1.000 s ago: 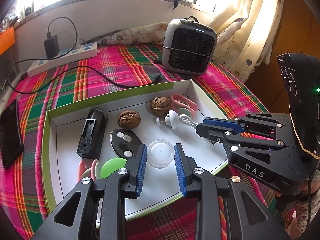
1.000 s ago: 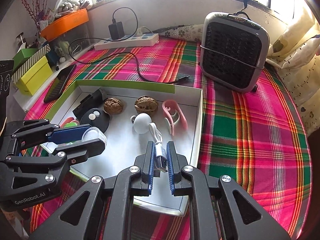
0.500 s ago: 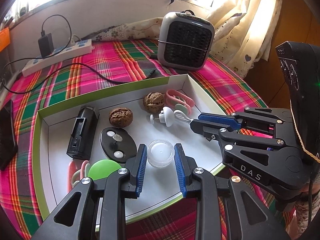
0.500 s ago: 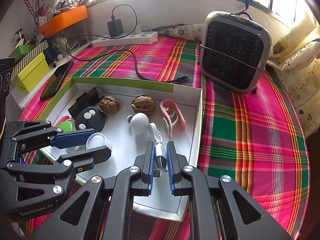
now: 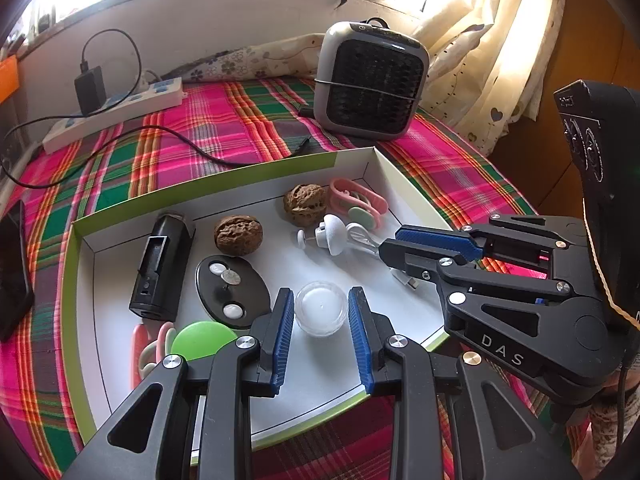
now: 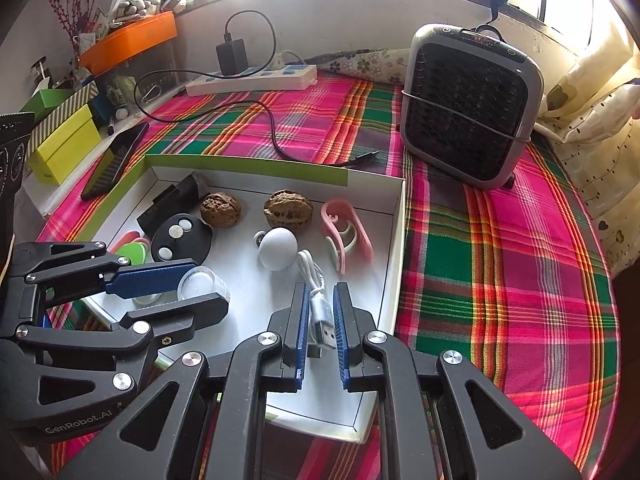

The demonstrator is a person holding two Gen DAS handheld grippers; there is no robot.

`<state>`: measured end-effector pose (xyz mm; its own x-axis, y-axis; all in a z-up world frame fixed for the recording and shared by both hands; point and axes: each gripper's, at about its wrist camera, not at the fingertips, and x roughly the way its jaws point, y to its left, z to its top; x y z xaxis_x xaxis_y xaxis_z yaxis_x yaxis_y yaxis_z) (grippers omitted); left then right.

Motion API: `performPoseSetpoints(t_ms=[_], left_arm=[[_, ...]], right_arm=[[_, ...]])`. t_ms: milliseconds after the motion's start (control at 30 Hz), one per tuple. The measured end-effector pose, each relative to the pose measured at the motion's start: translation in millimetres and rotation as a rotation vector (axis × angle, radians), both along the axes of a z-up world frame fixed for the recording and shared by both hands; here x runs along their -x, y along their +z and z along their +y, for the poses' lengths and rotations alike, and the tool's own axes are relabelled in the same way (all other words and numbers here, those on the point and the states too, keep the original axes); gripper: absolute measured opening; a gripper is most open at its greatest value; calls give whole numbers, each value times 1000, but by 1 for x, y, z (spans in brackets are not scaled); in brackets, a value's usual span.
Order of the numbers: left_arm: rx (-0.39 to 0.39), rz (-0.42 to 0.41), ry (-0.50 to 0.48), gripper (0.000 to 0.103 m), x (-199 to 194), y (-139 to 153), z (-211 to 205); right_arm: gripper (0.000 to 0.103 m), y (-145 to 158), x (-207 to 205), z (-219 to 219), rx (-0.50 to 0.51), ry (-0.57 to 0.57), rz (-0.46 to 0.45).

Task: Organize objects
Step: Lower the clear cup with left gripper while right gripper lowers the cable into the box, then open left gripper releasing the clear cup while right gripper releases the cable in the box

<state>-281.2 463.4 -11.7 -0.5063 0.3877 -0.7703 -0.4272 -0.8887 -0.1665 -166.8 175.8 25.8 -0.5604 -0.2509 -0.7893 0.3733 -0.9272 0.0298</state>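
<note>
- The left gripper [image 5: 320, 320] points down into the box. Its blue pads sit on both sides of a small clear cup [image 5: 320, 314] and look like they touch it, but I cannot tell if they squeeze it.
- The right gripper [image 6: 322, 332] also points down. Its jaws are nearly closed and pinch the plug end of a white cable [image 6: 320, 312].
- Both grippers are low over the near side of a shallow white box [image 5: 384, 164] with a green rim. The right one is beside the left one, toward the box's right wall.
- The white cable runs from the plug back to a small white round gadget [image 6: 278, 248] in the middle of the box.
- Also in the box: a green disc [image 5: 200, 340], a black oval piece [image 5: 232, 290] with little round bits on it, a black block [image 5: 162, 266], two walnuts [image 5: 238, 235], and a pink clip [image 5: 358, 202] in the far right corner.
- The box sits on a bright checked cloth [image 6: 500, 260] of pink, green and orange.
- A dark phone [image 6: 116, 160] lies on the cloth left of the box.
- Farther back stand a small grey heater [image 6: 470, 108] and a white power strip [image 6: 252, 80] with a black charger plugged in.
- Behind them are a wall, a bright window and cream curtains [image 5: 488, 60].
</note>
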Motion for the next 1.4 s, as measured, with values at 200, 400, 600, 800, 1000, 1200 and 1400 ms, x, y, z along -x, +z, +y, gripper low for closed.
performPoseSetpoints(t_ms=[200, 400, 600, 800, 1000, 1200, 1400], left_arm=[[3, 0, 4, 27, 1, 0, 3], [4, -2, 8, 36, 0, -1, 1], [9, -10, 18, 38, -1, -2, 0], [3, -7, 23, 39, -2, 0, -2], [9, 9, 39, 39, -9, 5, -5], [23, 40, 79, 40, -18, 13, -9], [22, 67, 105, 40, -30, 23, -15]], right_arm=[[13, 1, -1, 0, -7, -4, 6], [18, 2, -1, 2, -8, -10, 13], [24, 2, -2, 2, 6, -4, 14], [31, 3, -5, 0, 17, -4, 18], [40, 8, -10, 0, 10, -16, 40], [45, 15, -18, 4, 9, -35, 62], [45, 24, -29, 3, 23, -42, 88]])
